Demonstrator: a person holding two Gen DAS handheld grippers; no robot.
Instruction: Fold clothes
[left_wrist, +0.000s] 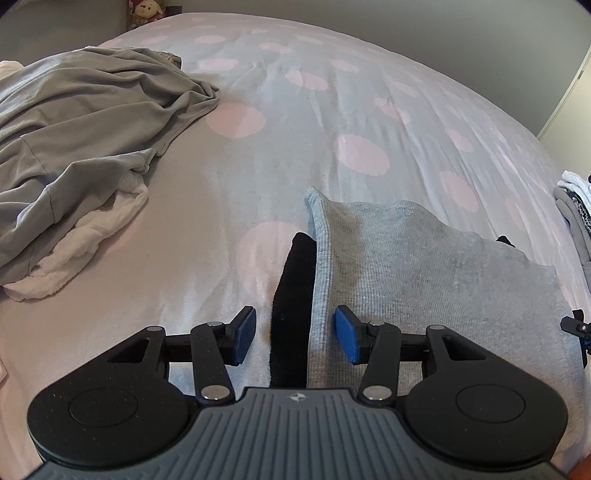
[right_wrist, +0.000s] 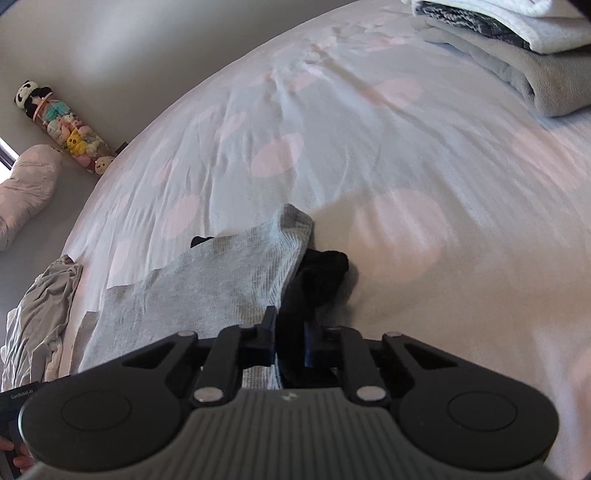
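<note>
**A:** Checking progress. Grey top (left_wrist: 424, 266) flat on bed (left_wrist: 332, 110), near edge, partly folded by the look of it. Black cloth (left_wrist: 293, 295) sticking out from under its left side, and again on the right in the right wrist view.

**B:** Claw states?

**A:** Left claw (left_wrist: 294, 339) released, jaws wide, hovering over the seam where black cloth meets grey top. Nothing between the pads (left_wrist: 245, 334). Right claw (right_wrist: 290, 345) clenched on black cloth at the top's right edge.

**B:** One garment or two?

**A:** Cannot tell. Could be a black layer under the grey, could be a separate piece.

**B:** Done so far?

**A:** Folded stack (right_wrist: 517, 55) at far right of bed: grey piece at bottom, dark patterned one in the middle, white on top. Counts as finished work, judging by how neat it lies.

**B:** Left?

**A:** Current piece not finished. Then the crumpled pile (left_wrist: 74, 129) on the left: grey garment over something white. Guessing past the midpoint, not near the end.

**B:** Obstacles?

**A:** None in the fold area. Bed between pile and top bare, polka-dot sheet, some wrinkles. Pile well apart from the top. Stack well apart too. Plush toys (right_wrist: 62, 125) against the wall, pillow (right_wrist: 26, 184) off the bed side, neither in the way.

**B:** Risks?

**A:** Probably black cloth dragging the grey top out of square when pulled.
</note>
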